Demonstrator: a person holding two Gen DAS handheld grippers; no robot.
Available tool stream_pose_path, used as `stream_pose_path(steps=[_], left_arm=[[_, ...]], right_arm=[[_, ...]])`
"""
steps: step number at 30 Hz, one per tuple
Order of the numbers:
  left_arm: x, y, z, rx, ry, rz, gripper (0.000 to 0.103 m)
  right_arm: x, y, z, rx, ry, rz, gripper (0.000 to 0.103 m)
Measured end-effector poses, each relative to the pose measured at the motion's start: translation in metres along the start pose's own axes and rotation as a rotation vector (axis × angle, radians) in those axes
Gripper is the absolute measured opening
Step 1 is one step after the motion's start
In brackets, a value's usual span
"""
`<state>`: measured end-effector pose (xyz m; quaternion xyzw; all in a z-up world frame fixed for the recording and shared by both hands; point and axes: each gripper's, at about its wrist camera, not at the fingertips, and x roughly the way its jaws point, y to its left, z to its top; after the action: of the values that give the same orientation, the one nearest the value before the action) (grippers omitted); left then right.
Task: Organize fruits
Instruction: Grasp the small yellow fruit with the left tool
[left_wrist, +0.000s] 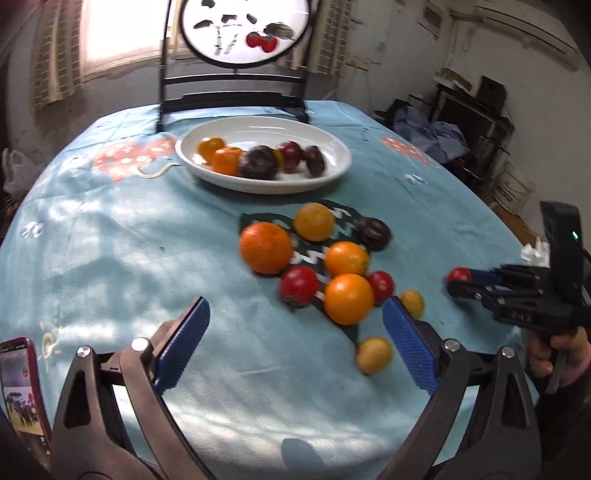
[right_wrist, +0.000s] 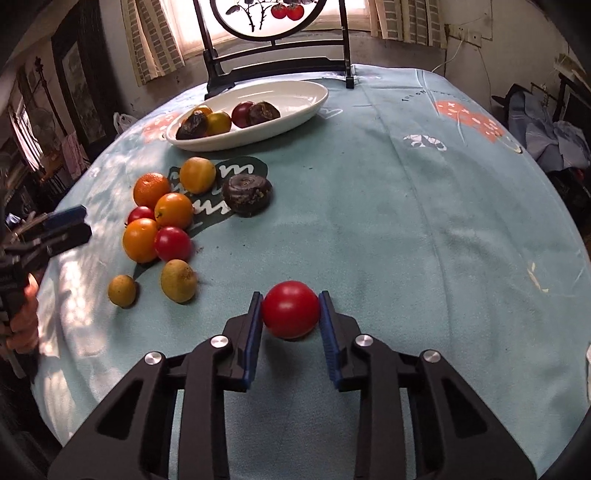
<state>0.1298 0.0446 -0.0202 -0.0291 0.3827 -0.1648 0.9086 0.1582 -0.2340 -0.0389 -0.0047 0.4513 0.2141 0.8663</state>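
My right gripper (right_wrist: 290, 306) is shut on a red tomato (right_wrist: 291, 309), both blue pads pressed to its sides just over the cloth; the left wrist view shows the same tomato (left_wrist: 459, 275) in the right gripper (left_wrist: 456, 282) at far right. My left gripper (left_wrist: 295, 325) stands open over the cloth, nothing between its fingers, with a heap of loose fruit (left_wrist: 317, 258) just beyond it: oranges, red tomatoes, small yellow fruits and a dark brown one (right_wrist: 247, 194). A white oval dish (left_wrist: 332, 144) farther back holds several fruits.
A light blue cloth (right_wrist: 406, 229) covers the round table. A dark chair back (left_wrist: 236, 92) with a round painted panel stands behind the dish. A phone in a red case (left_wrist: 22, 391) lies at the near left. A crumpled tissue (left_wrist: 533, 253) lies at the right edge.
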Motion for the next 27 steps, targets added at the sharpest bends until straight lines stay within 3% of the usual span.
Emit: stream_pose_path(steps=[4,5,9,13,17,27], left_arm=[[-0.002,-0.03,-0.014,0.151,0.032,-0.115,0.079],[0.0,-0.035,-0.018,0.175,0.045,-0.124,0.07],[0.011,-0.043,-0.023,0.202,0.104,-0.131,0.054],[0.019,-0.044,-0.025,0.21,0.129,-0.124,0.053],[0.027,-0.043,-0.024,0.199,0.16,-0.131,0.044],[0.038,-0.042,-0.022,0.167,0.192,-0.127,0.035]], right_arm=[[0.0,-0.011,0.0,0.061,0.003,0.033,0.03],[0.0,-0.011,0.0,0.06,0.004,0.032,0.03],[0.0,-0.006,0.0,0.039,0.006,0.012,0.03],[0.0,-0.009,0.0,0.053,0.004,0.024,0.03],[0.0,-0.009,0.0,0.049,0.006,0.022,0.03],[0.001,-0.008,0.0,0.045,0.012,0.018,0.03]])
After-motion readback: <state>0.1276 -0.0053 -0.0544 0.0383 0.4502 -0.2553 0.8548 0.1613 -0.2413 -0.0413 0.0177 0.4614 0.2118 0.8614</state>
